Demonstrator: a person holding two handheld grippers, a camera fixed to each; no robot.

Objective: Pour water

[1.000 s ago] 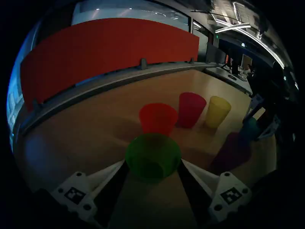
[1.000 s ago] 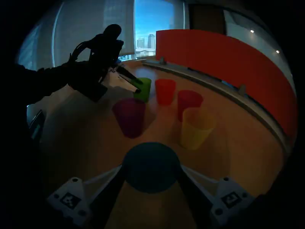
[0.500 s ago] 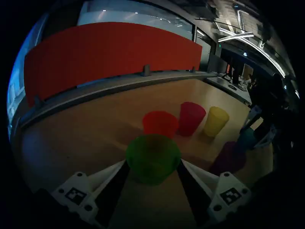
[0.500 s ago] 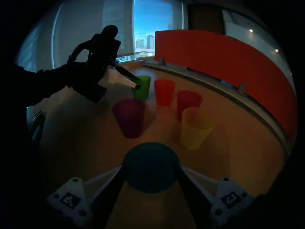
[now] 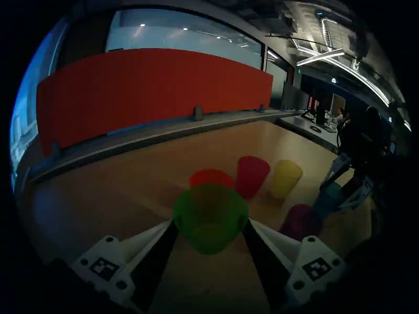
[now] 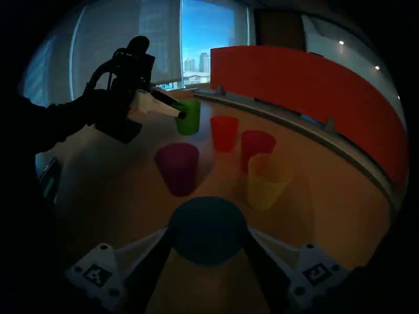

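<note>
Your left gripper [image 5: 210, 226] clamps the green cup [image 5: 210, 209], right gripper [image 6: 208, 231] the teal cup [image 6: 208, 222]; rush the tilt, you'll probably spill.

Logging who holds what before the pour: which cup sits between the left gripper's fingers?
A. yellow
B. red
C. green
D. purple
C: the green cup is pinched between both fingers of the left gripper, and the right gripper pinches the teal cup.
</note>
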